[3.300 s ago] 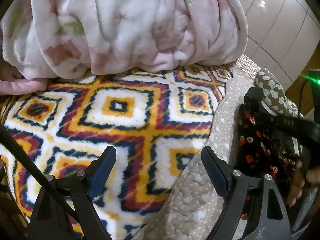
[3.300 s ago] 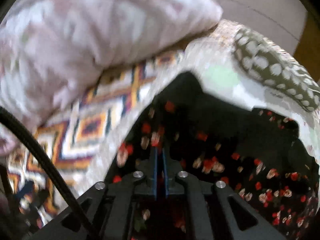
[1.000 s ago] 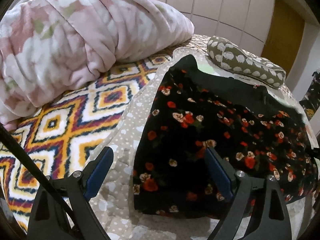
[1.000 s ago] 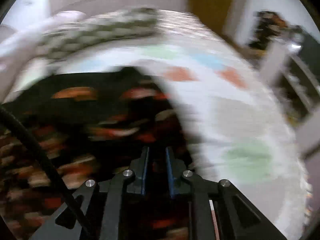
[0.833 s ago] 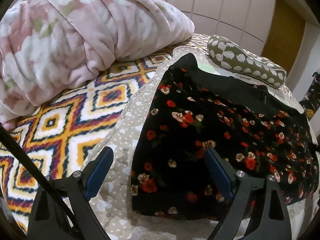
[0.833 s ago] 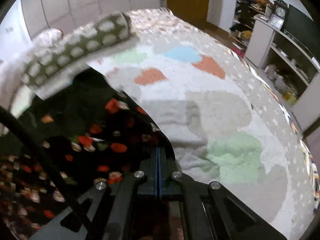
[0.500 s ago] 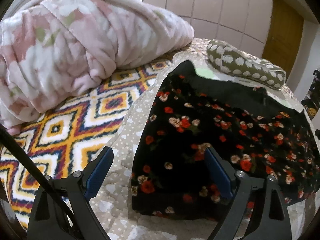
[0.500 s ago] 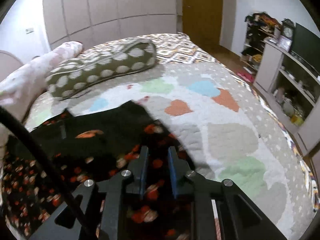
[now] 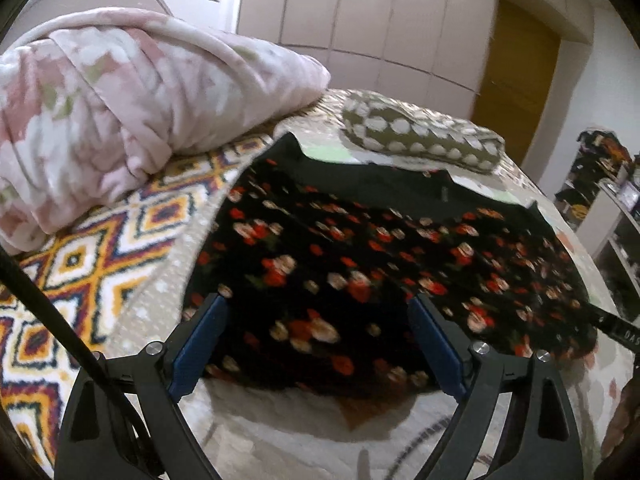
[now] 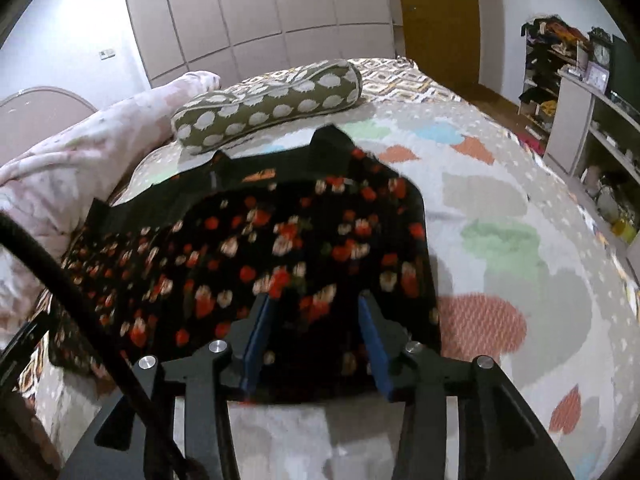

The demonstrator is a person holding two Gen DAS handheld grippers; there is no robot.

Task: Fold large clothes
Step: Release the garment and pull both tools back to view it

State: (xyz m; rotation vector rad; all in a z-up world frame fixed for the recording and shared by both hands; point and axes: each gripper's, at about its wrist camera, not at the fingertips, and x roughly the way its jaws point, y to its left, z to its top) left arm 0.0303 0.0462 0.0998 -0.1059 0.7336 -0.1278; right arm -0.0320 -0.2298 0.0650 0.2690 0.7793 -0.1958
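- Directly ahead of both grippers, the black floral garment [image 9: 360, 264] is seen spread flat on the quilted bedspread [image 10: 520, 240], its long axis running left to right across the bed and its near hem closest to the jaws.
- Both tools are held with jaws parted and nothing between them: the left gripper [image 9: 316, 336] is aimed over the garment's near-left portion, the right gripper [image 10: 312, 332] over its near-right portion.
- Neither is judged clearly nearer; each is poised above its own end of the near hem, so a two-handed pinch there is suggested for the coming fold.
- A plain black band along the far edge is probably an under layer showing, though motion blur leaves this uncertain.
- Beyond the far edge, a spotted olive bolster [image 10: 268, 104] is seen close by, apparently not touching.
- To the left, a pink fleece blanket [image 9: 132, 112] is heaped on a diamond-patterned blanket [image 9: 80, 264], well clear of the hem.
- Nothing is seen between jaws and cloth.
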